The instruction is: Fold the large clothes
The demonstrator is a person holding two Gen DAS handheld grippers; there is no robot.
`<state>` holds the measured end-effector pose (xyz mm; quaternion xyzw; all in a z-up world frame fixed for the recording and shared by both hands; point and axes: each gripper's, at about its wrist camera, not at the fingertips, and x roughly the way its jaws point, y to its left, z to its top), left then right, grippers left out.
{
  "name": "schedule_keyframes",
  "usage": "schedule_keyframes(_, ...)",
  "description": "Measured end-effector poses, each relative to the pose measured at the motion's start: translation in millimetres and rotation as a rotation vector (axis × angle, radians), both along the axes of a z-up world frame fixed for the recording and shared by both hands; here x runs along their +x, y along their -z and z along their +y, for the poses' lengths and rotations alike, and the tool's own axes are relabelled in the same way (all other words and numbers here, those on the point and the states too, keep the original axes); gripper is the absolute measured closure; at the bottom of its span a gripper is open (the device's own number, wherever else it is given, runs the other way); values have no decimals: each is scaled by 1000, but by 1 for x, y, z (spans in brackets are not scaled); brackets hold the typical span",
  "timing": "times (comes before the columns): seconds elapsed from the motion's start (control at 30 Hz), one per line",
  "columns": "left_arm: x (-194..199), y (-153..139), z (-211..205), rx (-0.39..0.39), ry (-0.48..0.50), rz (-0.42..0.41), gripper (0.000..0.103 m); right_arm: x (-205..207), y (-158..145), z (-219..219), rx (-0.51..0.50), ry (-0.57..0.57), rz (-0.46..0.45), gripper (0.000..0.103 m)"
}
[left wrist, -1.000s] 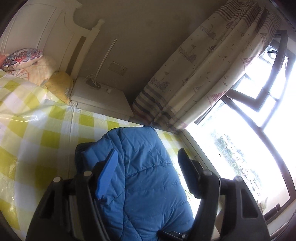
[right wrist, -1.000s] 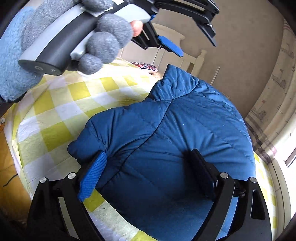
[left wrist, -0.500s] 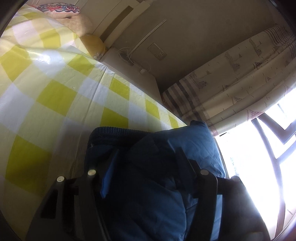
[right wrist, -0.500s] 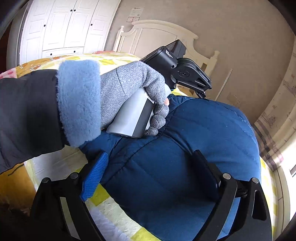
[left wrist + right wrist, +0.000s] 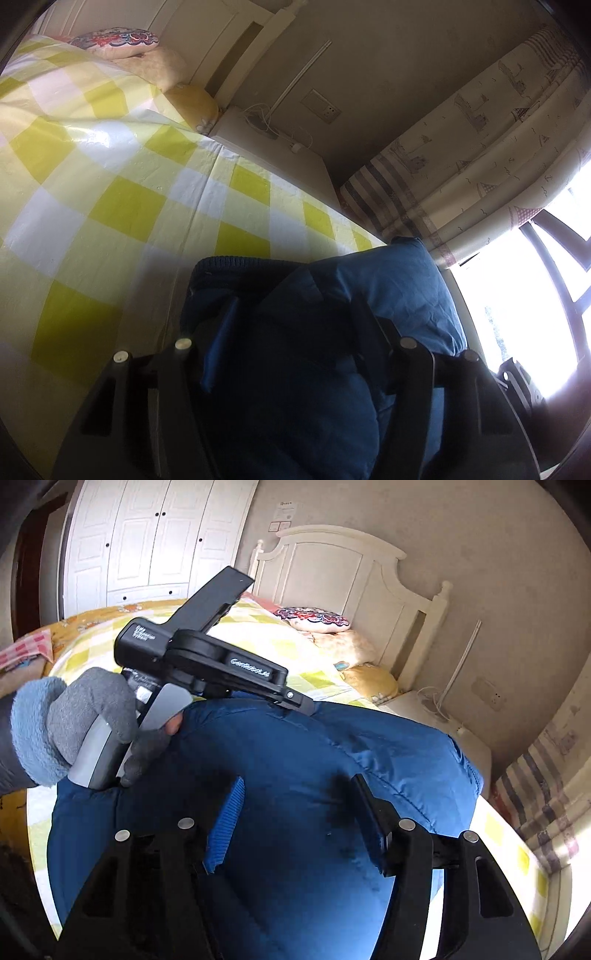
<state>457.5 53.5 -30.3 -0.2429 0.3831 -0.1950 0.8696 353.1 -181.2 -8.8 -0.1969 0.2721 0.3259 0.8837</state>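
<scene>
A puffy blue quilted jacket (image 5: 399,280) (image 5: 388,746) lies bunched on the yellow checked bed cover (image 5: 129,206). My left gripper (image 5: 295,314) points down into it, and a thick fold of padding fills the gap between its fingers. From the right wrist view, the left gripper (image 5: 303,705) is held by a grey-gloved hand (image 5: 92,716) and its tips are sunk into the jacket's top. My right gripper (image 5: 297,781) hovers over the jacket's near side. Its jaws are closing with the fabric between them, and I see no pinched fold.
A white nightstand (image 5: 273,155) with cables stands beside the bed, below the white headboard (image 5: 332,565). Pillows (image 5: 314,618) lie at the head end. A patterned curtain (image 5: 480,147) and a bright window (image 5: 517,295) are to the right, and a white wardrobe (image 5: 155,535) stands at the back left.
The left gripper came down from above the bed onto the jacket and narrowed on it. The right gripper shifted sideways over the jacket, and its fingers drew closer together.
</scene>
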Motion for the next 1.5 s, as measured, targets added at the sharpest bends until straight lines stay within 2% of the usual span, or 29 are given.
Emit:
schedule_keyframes(0.03, 0, 0, 0, 1, 0, -1, 42, 18, -4, -19, 55, 97, 24, 47)
schedule_keyframes(0.13, 0, 0, 0, 3, -4, -2, 42, 53, -22, -88, 207, 505, 17, 46)
schedule_keyframes(0.17, 0, 0, -1, 9, -4, -3, 42, 57, -27, -105, 275, 570, 25, 46)
schedule_keyframes(0.2, 1, 0, -2, 14, -4, -2, 42, 60, -34, -113, 320, 583, 22, 46)
schedule_keyframes(0.3, 0, -1, -2, 15, -5, -4, 42, 72, -49, -105, 304, 569, -26, 46)
schedule_keyframes(0.43, 1, -1, -2, 15, -5, -3, 42, 106, -43, -68, 223, 505, 17, 46)
schedule_keyframes(0.53, 1, -1, -1, 12, -4, -3, 42, 130, -17, -35, 133, 443, 106, 45)
schedule_keyframes(0.63, 1, -1, 1, -4, -18, -3, 41, 149, 36, -8, -46, 441, 210, 45)
schedule_keyframes(0.73, 3, 2, 0, -5, -25, 4, 42, 158, 54, -17, 17, 454, 275, 44)
schedule_keyframes(0.87, 5, 1, -2, 15, -27, 6, 42, 159, 59, -22, 27, 439, 283, 43)
schedule_keyframes(1.03, 3, -1, -4, 40, -28, -1, 42, 168, 49, -18, -40, 400, 322, 41)
schedule_keyframes(1.07, 3, -1, -4, 48, -30, -3, 42, 169, 42, -20, -46, 410, 304, 41)
schedule_keyframes(1.13, 2, -2, -4, 56, -34, -7, 42, 168, 20, -28, 0, 480, 211, 40)
schedule_keyframes(1.2, 2, -2, -4, 62, -38, -10, 42, 170, 15, -36, 49, 574, 188, 35)
schedule_keyframes(1.23, 2, -3, -4, 64, -39, -9, 42, 177, 26, -34, 9, 589, 229, 34)
schedule_keyframes(1.3, 2, -3, -4, 70, -41, -5, 42, 188, 58, -23, -93, 542, 330, 31)
schedule_keyframes(1.4, 2, -2, -4, 69, -40, -6, 42, 188, 54, -19, -131, 540, 320, 31)
schedule_keyframes(1.47, 1, -2, -3, 71, -39, -9, 42, 180, 40, -16, -148, 557, 265, 31)
schedule_keyframes(1.5, 1, -2, -3, 71, -39, -10, 42, 172, 27, -15, -123, 568, 227, 31)
